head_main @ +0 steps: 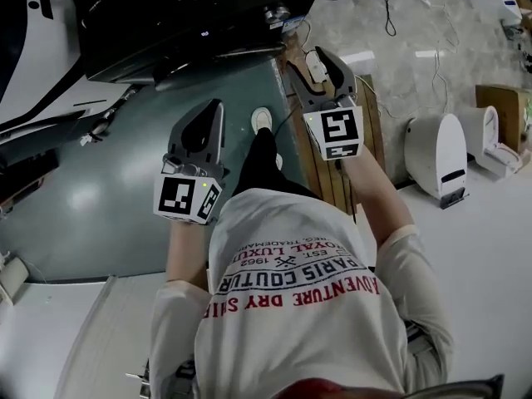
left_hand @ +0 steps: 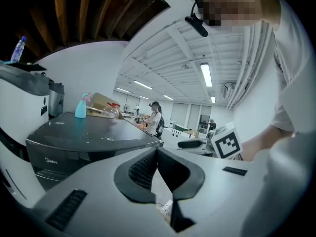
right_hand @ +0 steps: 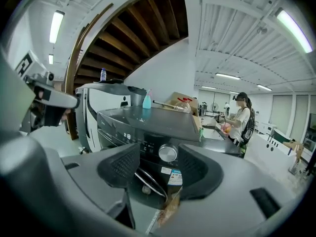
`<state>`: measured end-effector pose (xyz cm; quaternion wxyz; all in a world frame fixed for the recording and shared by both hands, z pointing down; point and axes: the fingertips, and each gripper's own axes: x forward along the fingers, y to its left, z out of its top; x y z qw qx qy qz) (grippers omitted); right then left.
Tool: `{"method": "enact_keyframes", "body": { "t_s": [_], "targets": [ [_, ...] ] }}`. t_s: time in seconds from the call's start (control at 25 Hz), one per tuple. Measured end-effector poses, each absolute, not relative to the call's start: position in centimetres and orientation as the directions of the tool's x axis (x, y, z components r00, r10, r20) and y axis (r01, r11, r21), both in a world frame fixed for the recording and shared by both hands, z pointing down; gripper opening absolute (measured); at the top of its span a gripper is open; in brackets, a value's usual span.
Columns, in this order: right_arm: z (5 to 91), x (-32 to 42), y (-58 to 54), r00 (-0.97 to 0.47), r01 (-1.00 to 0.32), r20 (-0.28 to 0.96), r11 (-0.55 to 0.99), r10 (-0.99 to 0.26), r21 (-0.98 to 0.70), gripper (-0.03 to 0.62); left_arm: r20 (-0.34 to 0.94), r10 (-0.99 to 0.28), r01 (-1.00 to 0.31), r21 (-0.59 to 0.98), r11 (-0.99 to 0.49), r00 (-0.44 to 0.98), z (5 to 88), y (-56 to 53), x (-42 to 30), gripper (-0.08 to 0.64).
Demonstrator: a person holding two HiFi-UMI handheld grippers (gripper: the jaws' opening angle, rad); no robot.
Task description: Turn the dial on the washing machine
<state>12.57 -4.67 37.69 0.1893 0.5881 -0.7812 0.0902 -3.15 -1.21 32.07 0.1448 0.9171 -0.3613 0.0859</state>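
Lining up on the dial [right_hand: 168, 153]
Our right gripper [head_main: 320, 61] is spread and empty; the dial sits far ahead on the washing machine [right_hand: 148, 120]. We should centre it before pinching. Left gripper [left_hand: 157, 151] is pressed together.

From your head view the washing machine [head_main: 191, 15] is cut by the top edge, and its front panel can't be seen from above. Your torso [head_main: 299, 306] blocks the floor under you. In the right gripper view the marks round the dial [right_hand: 168, 153] are too small to read, same for the display [right_hand: 127, 136]. The right gripper [right_hand: 159, 164] hides the lower door; the sticker [right_hand: 175, 178] is half covered, print unreadable. In the left gripper view the left gripper [left_hand: 157, 154] covers most of the washing machine's front.
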Motion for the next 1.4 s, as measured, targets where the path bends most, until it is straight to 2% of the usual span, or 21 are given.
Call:
{"method": "enact_keyframes", "body": {
  "t_s": [0.28, 0.48, 0.64, 0.92, 1.2, 1.4],
  "targets": [
    [43.6, 12.6, -11.6, -0.224, -0.945, 0.484, 0.311, -0.846, 0.107, 0.267, 0.250, -0.660, -0.704, 0.202, -0.681, 0.709, 34.8, -7.8, -2.2, 0.015],
    [46.0, 12.6, -14.5, -0.155, -0.928, 0.495, 0.298, -0.855, 0.225, 0.285, 0.266, -0.680, -0.728, 0.182, -0.661, 0.683, 37.0, -11.2, -2.9, 0.015],
    [48.4, 12.5, -15.4, -0.149, -0.933, 0.528, 0.296, -0.836, 0.205, 0.285, 0.286, -0.674, -0.726, 0.147, -0.671, 0.681, 38.4, -12.5, -3.1, 0.015],
    [48.5, 12.5, -16.7, -0.084, -0.911, 0.492, 0.267, -0.867, 0.314, 0.281, 0.297, -0.681, -0.737, 0.155, -0.657, 0.669, 39.5, -13.2, -4.0, 0.015],
    [48.4, 12.4, -17.0, -0.119, -0.932, 0.537, 0.280, -0.835, 0.229, 0.278, 0.313, -0.694, -0.757, 0.166, -0.632, 0.648, 39.9, -13.0, -4.7, 0.015],
    [48.5, 13.3, -17.1, -0.175, -0.971, 0.549, 0.237, -0.818, 0.043, 0.277, 0.318, -0.694, -0.758, 0.161, -0.632, 0.646, 40.0, -12.6, -4.6, 0.015]
  ]
}}
